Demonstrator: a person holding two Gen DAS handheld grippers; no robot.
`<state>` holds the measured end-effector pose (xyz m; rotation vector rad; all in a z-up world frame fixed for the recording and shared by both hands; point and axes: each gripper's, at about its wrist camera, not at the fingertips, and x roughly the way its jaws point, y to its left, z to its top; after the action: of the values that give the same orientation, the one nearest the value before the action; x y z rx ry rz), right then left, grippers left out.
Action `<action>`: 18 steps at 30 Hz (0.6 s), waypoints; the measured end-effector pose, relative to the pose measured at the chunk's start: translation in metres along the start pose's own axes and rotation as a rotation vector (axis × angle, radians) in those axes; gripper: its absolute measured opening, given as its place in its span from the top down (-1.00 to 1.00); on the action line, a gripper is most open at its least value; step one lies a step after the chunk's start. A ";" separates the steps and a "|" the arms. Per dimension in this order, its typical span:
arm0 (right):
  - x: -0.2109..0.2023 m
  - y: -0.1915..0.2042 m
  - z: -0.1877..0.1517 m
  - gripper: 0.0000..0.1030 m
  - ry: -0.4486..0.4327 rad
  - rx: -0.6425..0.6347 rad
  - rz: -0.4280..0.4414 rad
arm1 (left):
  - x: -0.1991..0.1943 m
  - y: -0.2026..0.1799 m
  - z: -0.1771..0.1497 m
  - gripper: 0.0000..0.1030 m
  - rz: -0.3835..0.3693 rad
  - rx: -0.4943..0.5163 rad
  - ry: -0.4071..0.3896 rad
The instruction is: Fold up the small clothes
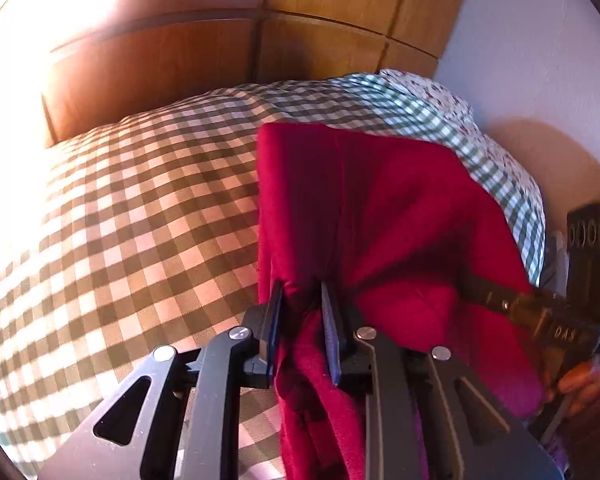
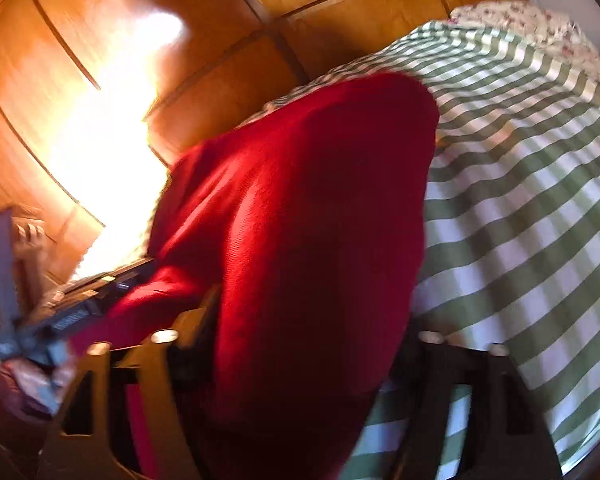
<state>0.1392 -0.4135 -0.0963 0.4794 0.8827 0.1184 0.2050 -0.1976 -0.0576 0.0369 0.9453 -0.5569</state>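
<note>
The left gripper (image 1: 302, 320) is clamped on a bunched fold of the red garment (image 1: 380, 216), its 2 fingers close together with cloth between them. The garment's long axis runs away from the camera, across the green checked bedcover (image 1: 140, 208). The right gripper (image 1: 500, 304) enters from the right side, touching the garment's edge. In the right wrist view, the garment (image 2: 300, 220) drapes over the right gripper's fingers, hiding them; their spacing cannot be told. Beyond stands the wooden headboard (image 1: 160, 60).

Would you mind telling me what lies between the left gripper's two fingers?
A bunched fold of the red garment, pinched by the left gripper, seen in the left wrist view.
</note>
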 end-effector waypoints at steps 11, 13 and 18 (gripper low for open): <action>-0.066 0.011 -0.013 -0.79 -0.045 0.088 -0.071 | -0.051 -0.021 -0.018 0.14 -0.033 0.028 -0.135; -0.051 0.005 -0.012 -0.77 -0.014 0.124 -0.072 | -0.039 -0.029 -0.022 0.14 0.032 0.072 -0.103; -0.031 0.034 0.008 -0.09 -0.055 -0.031 -0.148 | -0.010 -0.012 -0.018 0.15 0.047 0.011 -0.024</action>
<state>0.1287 -0.3952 -0.0551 0.3855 0.8584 -0.0161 0.1811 -0.1990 -0.0578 0.0621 0.9157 -0.5177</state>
